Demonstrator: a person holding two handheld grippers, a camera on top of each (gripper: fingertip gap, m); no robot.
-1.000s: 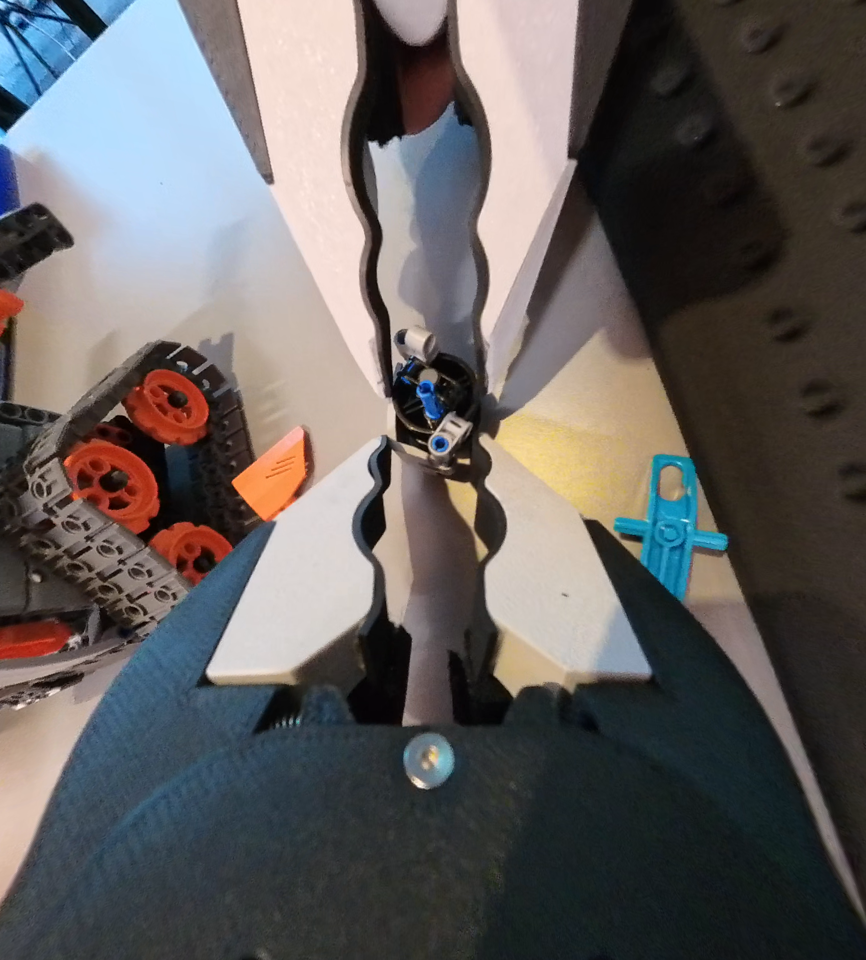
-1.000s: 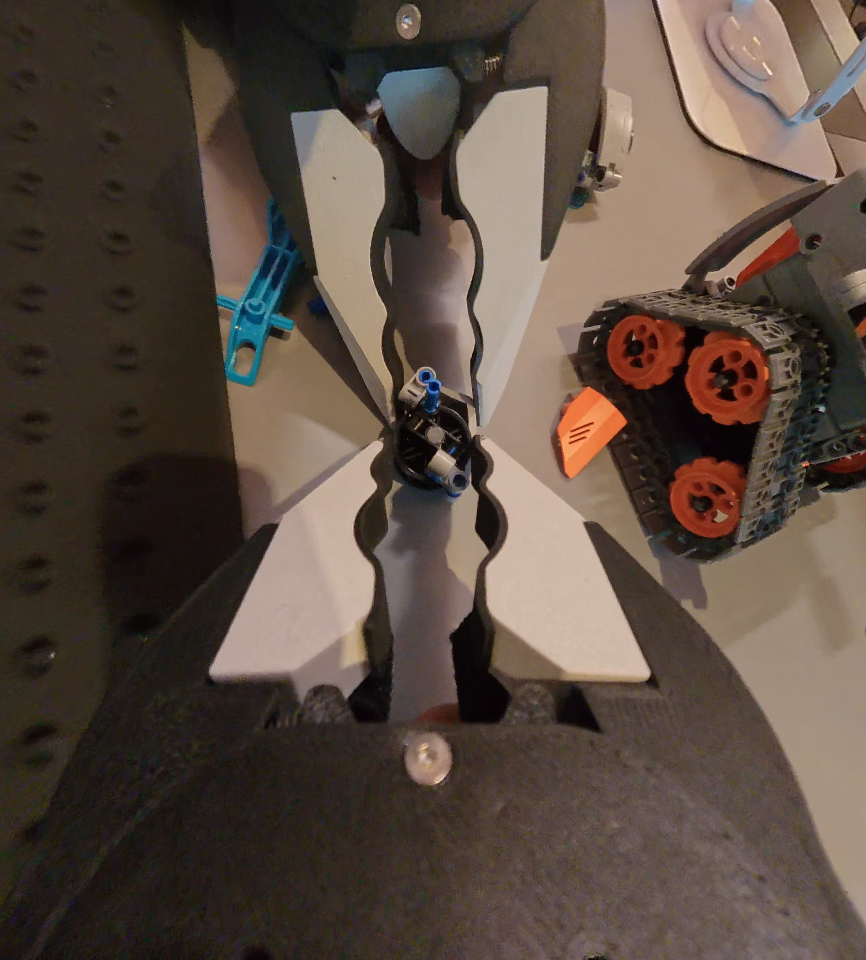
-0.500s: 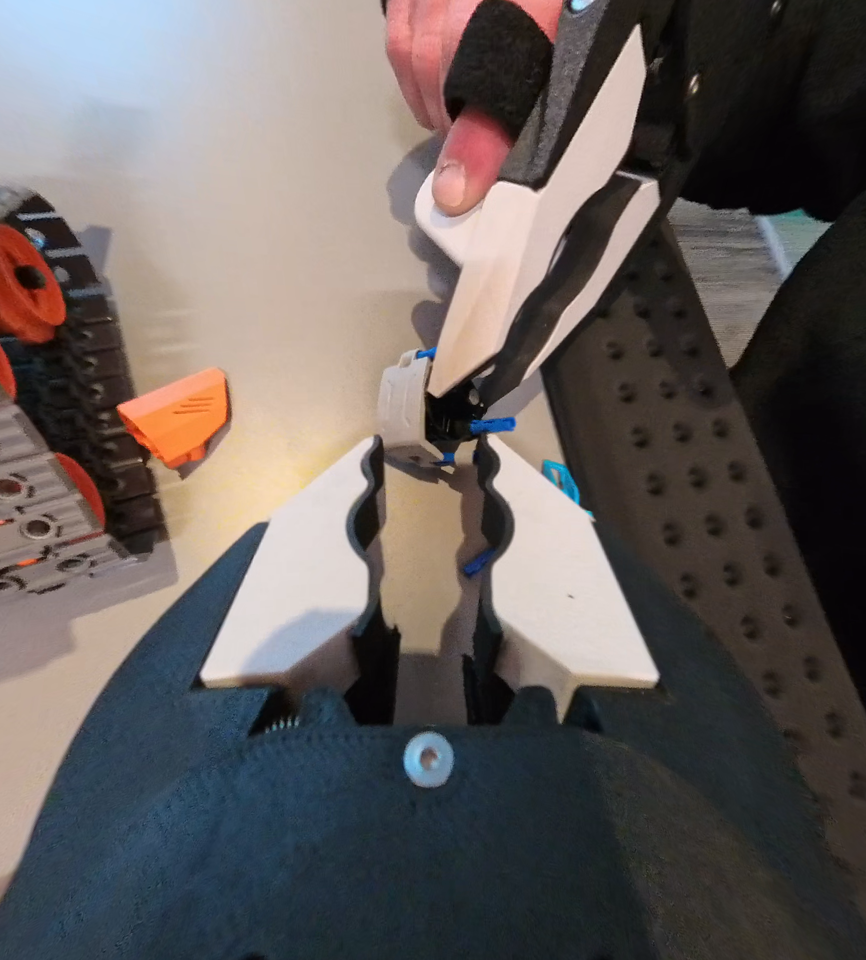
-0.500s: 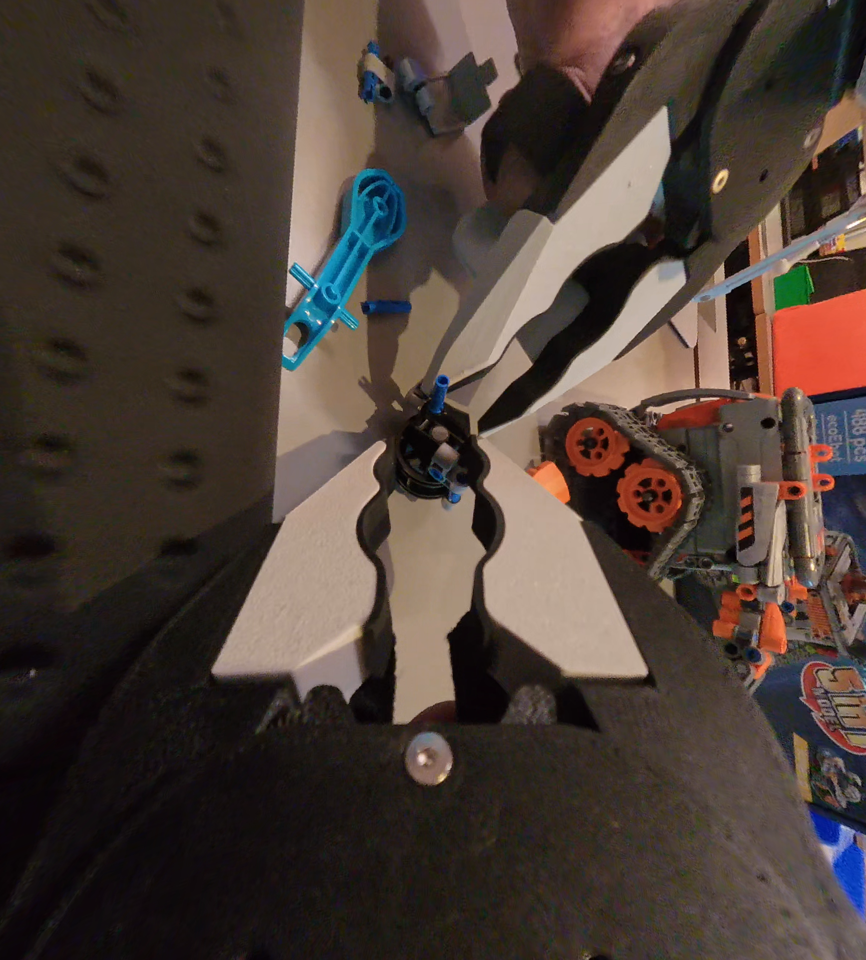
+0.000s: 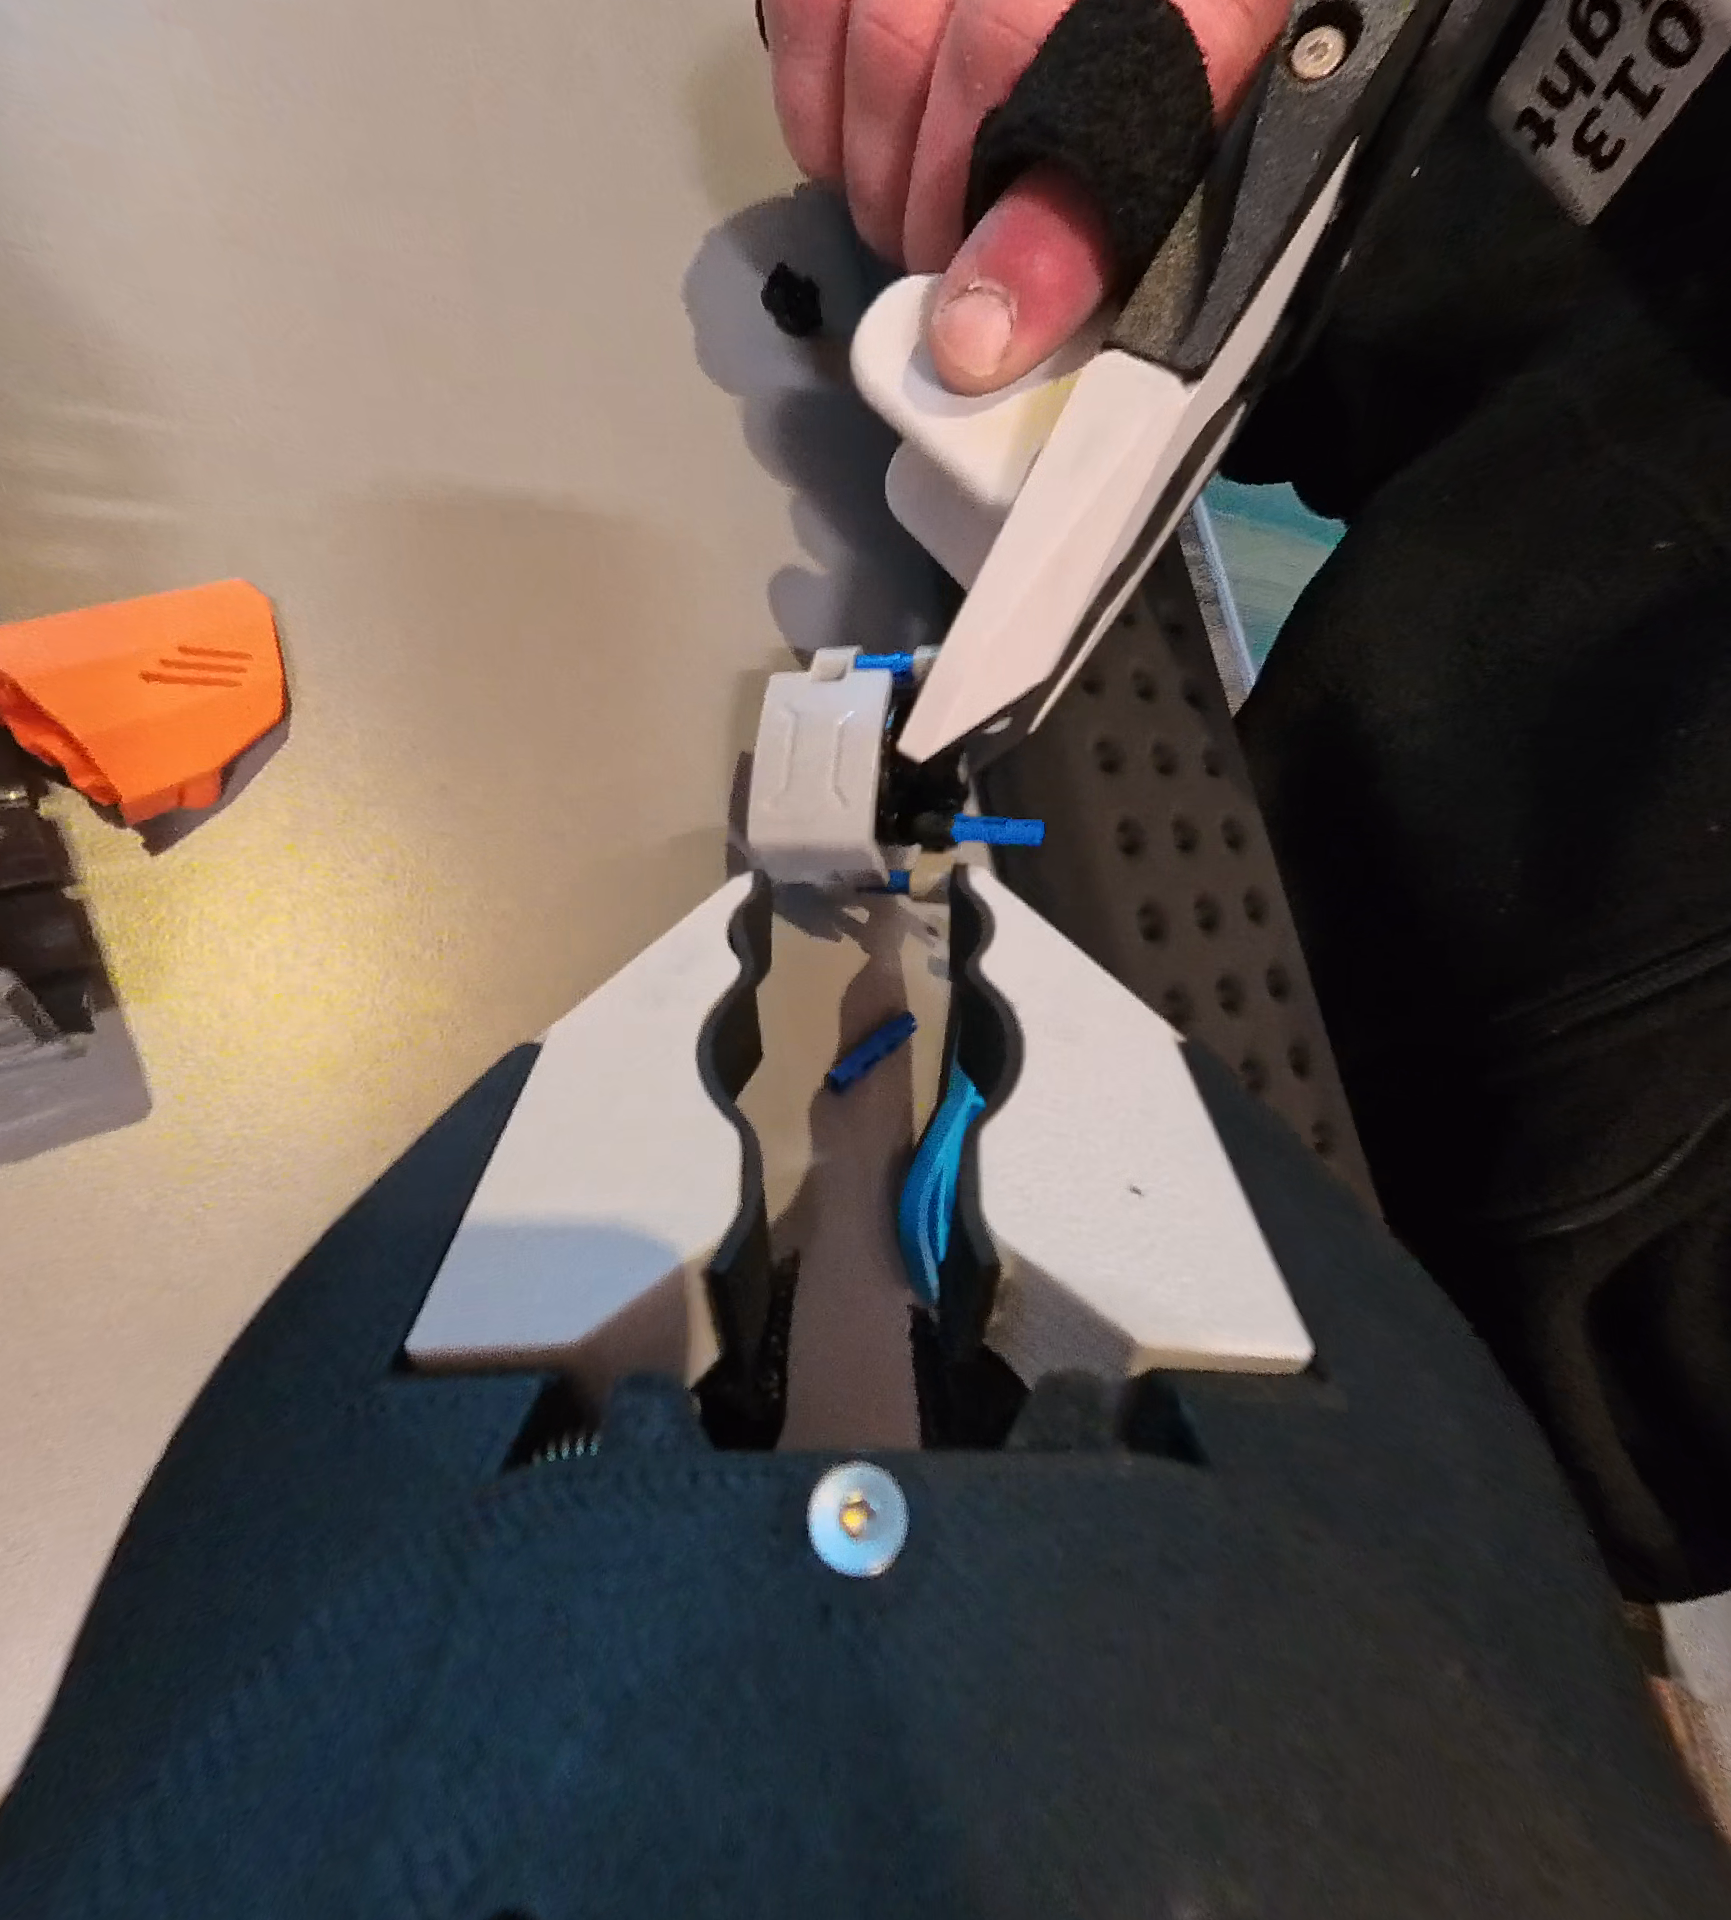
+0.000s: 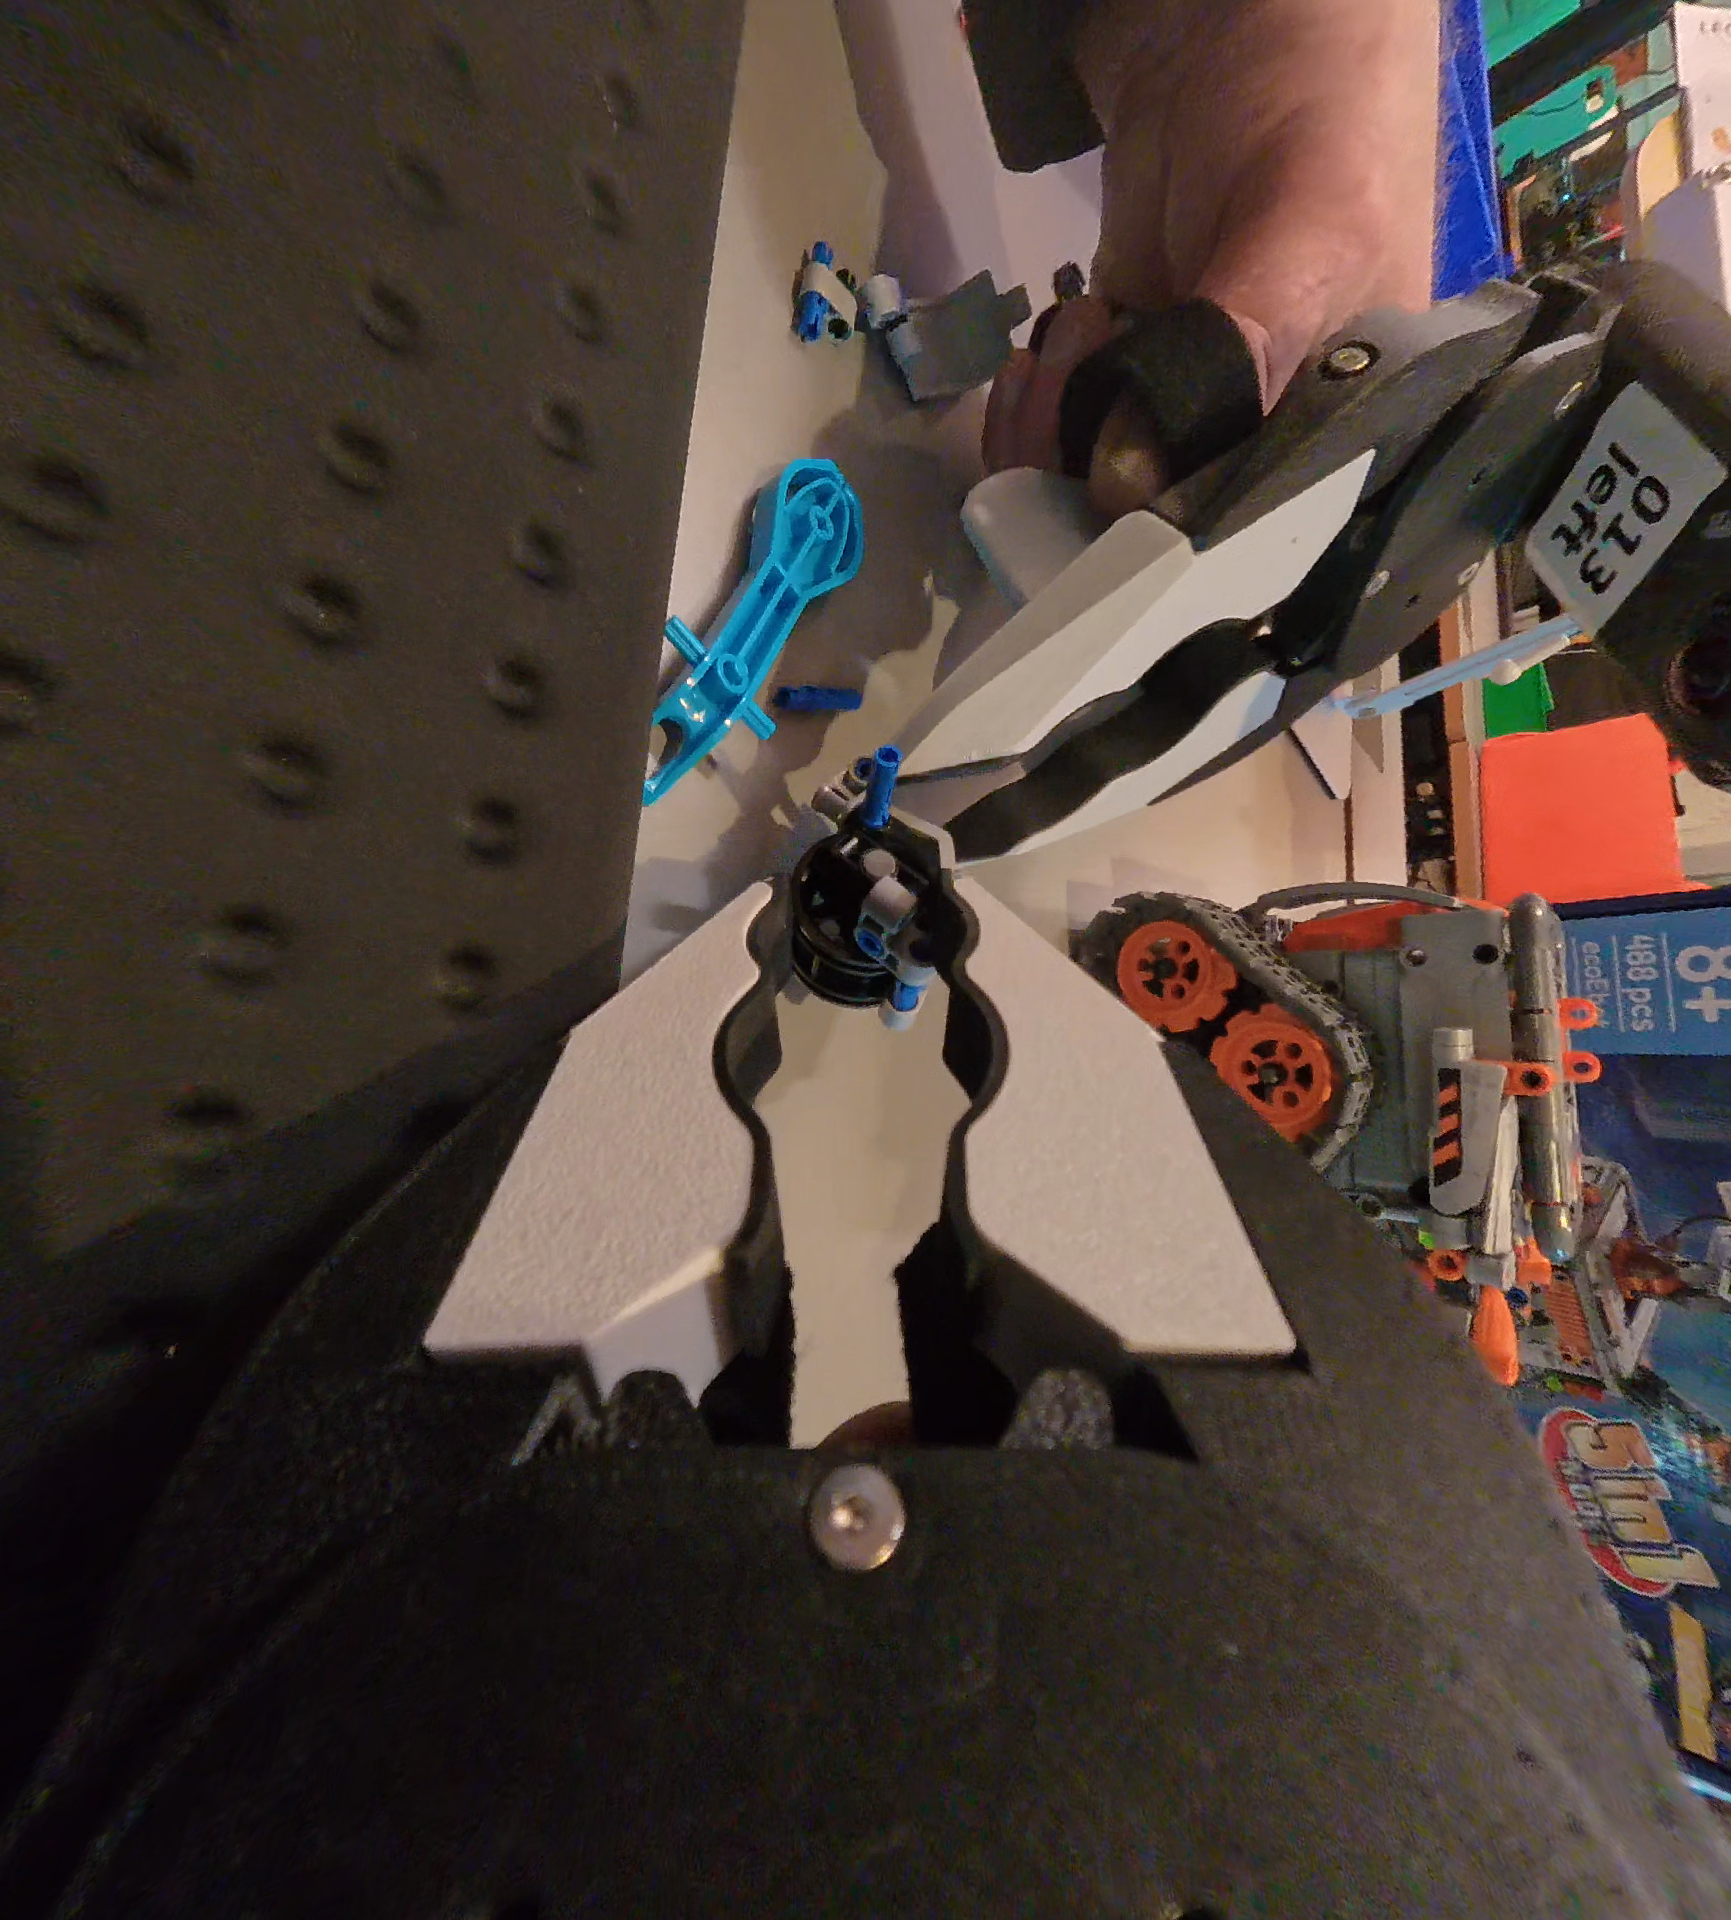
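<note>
A small toy-brick assembly (image 6: 856, 925), a black round part with grey pieces and blue pins, is held between both grippers above the table. My right gripper (image 6: 861, 914) is shut on its black body. My left gripper (image 5: 856, 888) is shut on its lower end, below the grey curved panel (image 5: 819, 790). In the left wrist view the right gripper (image 5: 928, 748) reaches in from the upper right, with a hand (image 5: 944, 156) on it. In the right wrist view the left gripper (image 6: 928, 810) meets the assembly from the right.
A cyan lever tool (image 6: 747, 644) and a loose blue pin (image 6: 817, 698) lie beside a dark studded mat (image 6: 269, 520). An orange panel piece (image 5: 128, 696) lies to the left. A tracked model with orange wheels (image 6: 1256, 1029), a blue box (image 6: 1692, 1143) and small grey parts (image 6: 934, 332) are nearby. The grippers are tip to tip, or close to it.
Both grippers have swung from facing straight down to a slanted pose and turned the assembly between them. Its grey panel now faces the left camera. Both grips have held.
</note>
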